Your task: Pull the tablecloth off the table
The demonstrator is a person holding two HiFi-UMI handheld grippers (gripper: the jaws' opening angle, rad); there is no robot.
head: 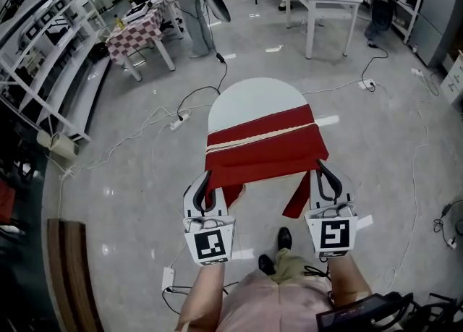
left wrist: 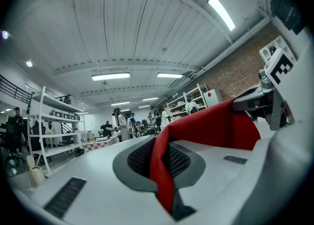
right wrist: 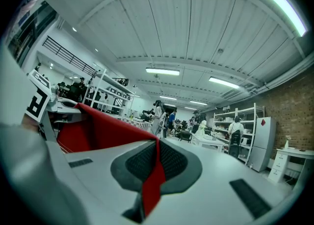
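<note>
Bright, even indoor lighting; heavy wide-angle distortion in both gripper views.

Lit from overhead by ceiling strip lights (left wrist: 110, 76), burnt out to white along the tubes. Reflected as pale glare patches on the glossy floor (head: 376, 150) in the head view, with only short, soft shadows. Bent strongly towards the margins, with black vignetted corners in the gripper views. Sharp at distance, blurred up close on the tablecloth (left wrist: 161, 175) fold and the jaw surfaces. Noticeably darker along the head view's lower left edge.

The tablecloth (head: 268, 153) is red with a pale stripe. The table (head: 253, 103) is white. A far cloth (head: 136, 35) has red and white checks.
</note>
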